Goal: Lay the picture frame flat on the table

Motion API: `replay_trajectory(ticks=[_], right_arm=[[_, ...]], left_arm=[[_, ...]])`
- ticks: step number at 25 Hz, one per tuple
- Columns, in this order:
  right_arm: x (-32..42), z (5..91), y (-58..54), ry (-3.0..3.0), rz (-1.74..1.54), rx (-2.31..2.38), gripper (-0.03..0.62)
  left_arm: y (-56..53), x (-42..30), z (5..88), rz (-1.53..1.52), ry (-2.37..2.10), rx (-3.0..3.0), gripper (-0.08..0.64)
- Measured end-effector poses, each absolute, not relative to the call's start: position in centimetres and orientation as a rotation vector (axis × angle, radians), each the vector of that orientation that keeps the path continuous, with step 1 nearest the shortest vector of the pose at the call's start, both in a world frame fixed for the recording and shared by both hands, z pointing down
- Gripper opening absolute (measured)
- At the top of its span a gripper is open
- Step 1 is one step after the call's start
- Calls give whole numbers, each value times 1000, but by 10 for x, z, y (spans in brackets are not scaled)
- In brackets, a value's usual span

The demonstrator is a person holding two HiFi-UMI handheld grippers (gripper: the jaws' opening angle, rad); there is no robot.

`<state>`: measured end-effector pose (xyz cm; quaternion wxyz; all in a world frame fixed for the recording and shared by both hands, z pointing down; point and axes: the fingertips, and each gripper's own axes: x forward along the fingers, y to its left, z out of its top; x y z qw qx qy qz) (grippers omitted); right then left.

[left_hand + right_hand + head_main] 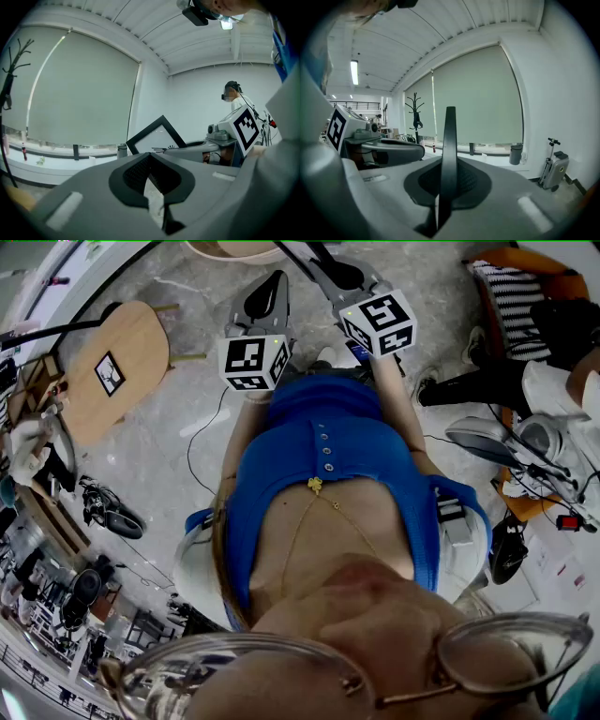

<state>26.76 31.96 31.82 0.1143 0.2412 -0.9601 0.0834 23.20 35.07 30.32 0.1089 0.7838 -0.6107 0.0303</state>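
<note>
An open office or lab room: tall windows under roller blinds (478,103), a ribbed white ceiling (187,42) with a strip light (355,71), a coat stand (416,117), a parked scooter (553,165), a marble floor (159,474), and another person (233,96) wearing head gear.

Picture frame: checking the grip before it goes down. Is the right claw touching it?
Touching. The right gripper view shows the picture frame edge-on between the jaws of the right claw, which are closed against both its faces.

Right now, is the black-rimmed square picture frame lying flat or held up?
Held up, not flat: the black-rimmed picture frame stands on edge, corner upward, pinched in the jaws of the right gripper.
</note>
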Motion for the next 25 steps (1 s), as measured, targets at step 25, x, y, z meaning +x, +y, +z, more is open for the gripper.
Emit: replay_trajectory(ticks=[25], right_arm=[[256, 336, 286, -2782, 296, 614, 12]], left_arm=[[321, 211, 317, 55, -1829, 2207, 0]])
